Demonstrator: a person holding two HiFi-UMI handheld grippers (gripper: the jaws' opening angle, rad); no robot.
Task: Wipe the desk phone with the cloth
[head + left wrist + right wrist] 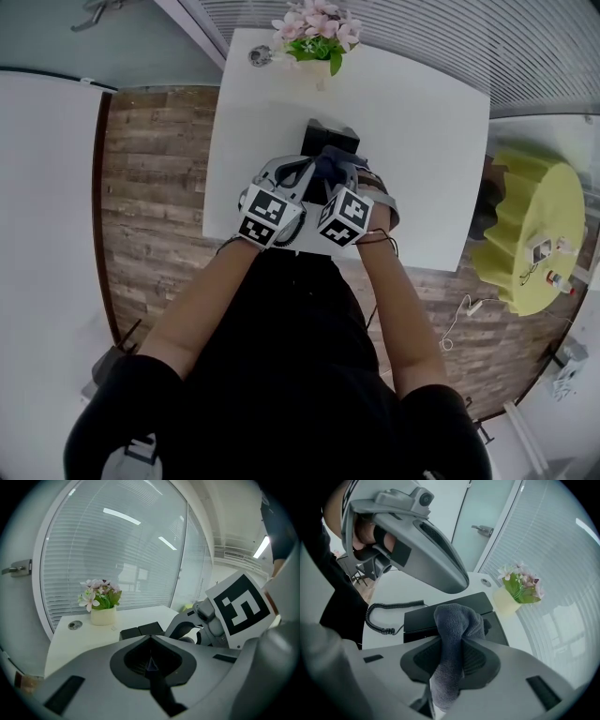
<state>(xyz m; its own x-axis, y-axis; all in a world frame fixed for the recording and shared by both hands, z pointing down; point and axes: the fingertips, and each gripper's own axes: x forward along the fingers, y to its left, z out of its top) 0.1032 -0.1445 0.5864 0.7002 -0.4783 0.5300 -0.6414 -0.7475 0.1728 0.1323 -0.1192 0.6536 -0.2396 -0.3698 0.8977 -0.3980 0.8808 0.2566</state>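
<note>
The black desk phone (330, 138) lies on the white table (422, 150), with its coiled cord (384, 616) trailing off toward the person. My right gripper (458, 641) is shut on a grey-blue cloth (457, 618), whose bunched end hangs just over the phone's body (450, 611). In the head view the cloth (329, 169) shows dark at the phone's near edge, in front of the right gripper (341, 180). Beside it, to the left, is my left gripper (292, 180). Its jaws (151, 639) are shut with nothing between them, and the phone (143, 631) lies just beyond.
A pot of pink flowers (317, 39) stands at the table's far edge beside a round cable grommet (260, 56). Glass walls with blinds run behind the table. A yellow round stool (534, 230) stands on the wooden floor to the right.
</note>
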